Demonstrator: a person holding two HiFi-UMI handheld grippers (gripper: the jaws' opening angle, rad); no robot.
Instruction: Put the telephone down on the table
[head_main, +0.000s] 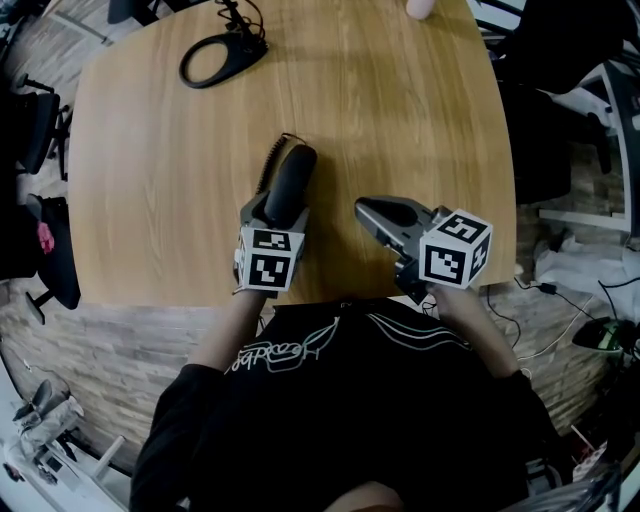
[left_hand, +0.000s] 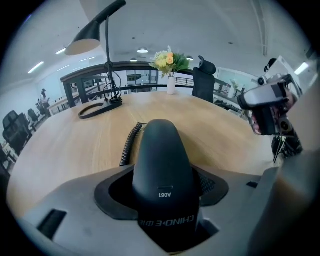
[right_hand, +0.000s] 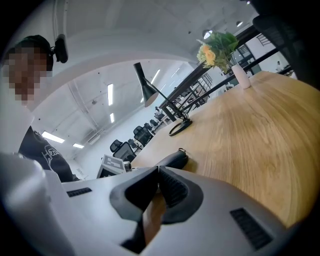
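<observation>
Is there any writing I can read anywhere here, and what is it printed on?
"A061": on the black telephone handset, seen upside down.
"CHINO-E": same handset, right by it, also upside down.
White script on the person's black shirt: too blurred to read.

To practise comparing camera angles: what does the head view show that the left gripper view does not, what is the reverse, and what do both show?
Head view only: the person's black printed shirt and the left gripper's marker cube. Left gripper view only: a bunch of yellow flowers and the print A061 on the black telephone handset. Both: that handset clamped in the left gripper's jaws, its coiled cord, the light wooden table and the black lamp's ring base.
</observation>
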